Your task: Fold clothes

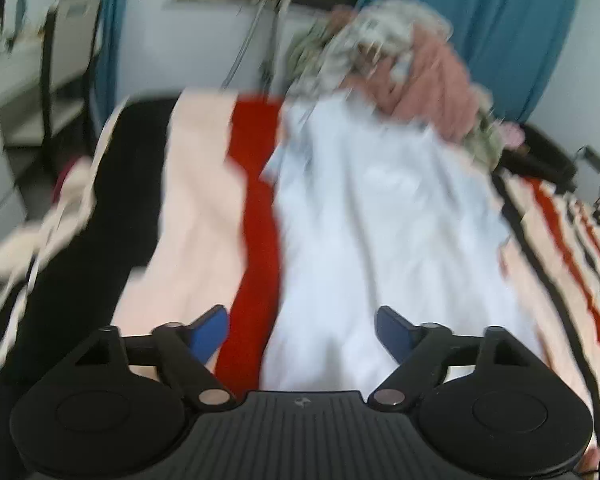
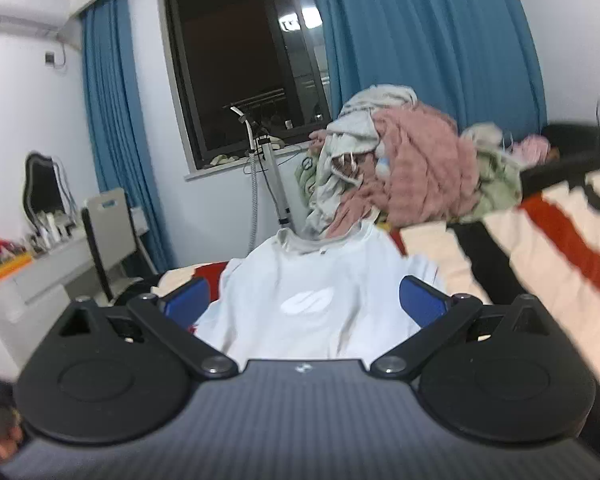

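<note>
Nearest the lens, bottom of both frames: black gripper bodies with blue pads. Left gripper (image 1: 302, 334) jaws spread, nothing pinched, only cloth below the gap. Right gripper (image 2: 304, 300) same deal, jaws wide apart and empty, looking over the shirt toward the collar.

Going left to right in the left wrist view: pale desk and dark chair (image 1: 66, 76) at upper left, then the striped bedspread (image 1: 204, 200) with black, peach and red bands, then the white shirt (image 1: 364, 232) spread flat down the middle of the frame, then the heap of unfolded laundry (image 1: 404, 68) at upper right in front of the teal curtain (image 1: 500, 32). Pretty blurry, so no fine detail.

Right wrist view shows the shirt lower centre, collar pointing up-frame at the heap, hem end close under the pads.

Handling guess: light, floppy, wrinkly cotton, zero stiffness, will sag and slide on the bedspread. Best bet probably a pinch at the hem corners or shoulder seams, both sides at once, not mid-panel.

Writing: just a white blob of a chest print (image 2: 307, 303), not readable. Small emblem on each gripper body, too tiny to make out.
</note>
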Demonstrator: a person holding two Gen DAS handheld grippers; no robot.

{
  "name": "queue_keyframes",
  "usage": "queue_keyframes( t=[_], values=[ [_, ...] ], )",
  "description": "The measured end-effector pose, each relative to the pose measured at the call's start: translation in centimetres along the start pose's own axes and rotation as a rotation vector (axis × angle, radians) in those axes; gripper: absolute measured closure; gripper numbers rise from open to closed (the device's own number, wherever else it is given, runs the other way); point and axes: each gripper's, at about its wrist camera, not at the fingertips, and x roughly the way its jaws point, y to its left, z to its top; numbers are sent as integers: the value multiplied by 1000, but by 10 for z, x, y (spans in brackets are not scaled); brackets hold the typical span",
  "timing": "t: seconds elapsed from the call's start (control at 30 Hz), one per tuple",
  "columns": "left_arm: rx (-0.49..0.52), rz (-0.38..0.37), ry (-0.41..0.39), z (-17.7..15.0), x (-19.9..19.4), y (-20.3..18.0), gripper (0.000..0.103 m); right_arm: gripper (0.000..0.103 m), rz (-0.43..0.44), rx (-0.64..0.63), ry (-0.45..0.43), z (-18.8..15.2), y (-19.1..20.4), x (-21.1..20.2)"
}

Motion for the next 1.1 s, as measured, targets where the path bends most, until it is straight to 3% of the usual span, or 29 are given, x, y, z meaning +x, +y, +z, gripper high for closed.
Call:
queue_keyframes(
  t=[0.1,0.23,0.37,0.43,0.5,0.57,0.6,0.7,0.73,0.9,0.97,1.03,1.1],
  values=[
    [-8,-5,67,-14,-1,7,36,0,-4,63,13,-10,-13,1],
    [-22,-55,152,-39,-8,4,37,0,-49,110,49,-20,-25,6],
    [27,-13,239,-59,-1,-13,39,0,-61,167,99,-28,-34,12],
    [44,32,260,-60,2,-18,50,0,-55,188,117,-31,-34,14],
    [50,25,273,-56,0,-15,75,0,-57,188,134,-34,-32,16],
    [4,-49,288,-45,-9,-4,88,0,-63,176,147,-37,-31,15],
    [-23,-91,295,-39,-14,2,90,0,-65,169,151,-38,-30,14],
    [-188,-207,320,-22,-29,31,92,0,-77,150,153,-39,-29,14],
    [-217,-209,330,-19,-31,40,92,0,-81,145,155,-39,-28,14],
    [-246,-72,419,-28,-23,68,93,0,-69,137,185,-42,-31,17],
    [-243,-77,431,-31,-23,71,93,0,-61,133,199,-44,-31,18],
    [-236,-91,425,-30,-28,73,87,0,-67,121,200,-45,-29,16],
    [-204,-92,388,-21,-37,71,67,0,-71,107,191,-44,-25,13]
  ],
)
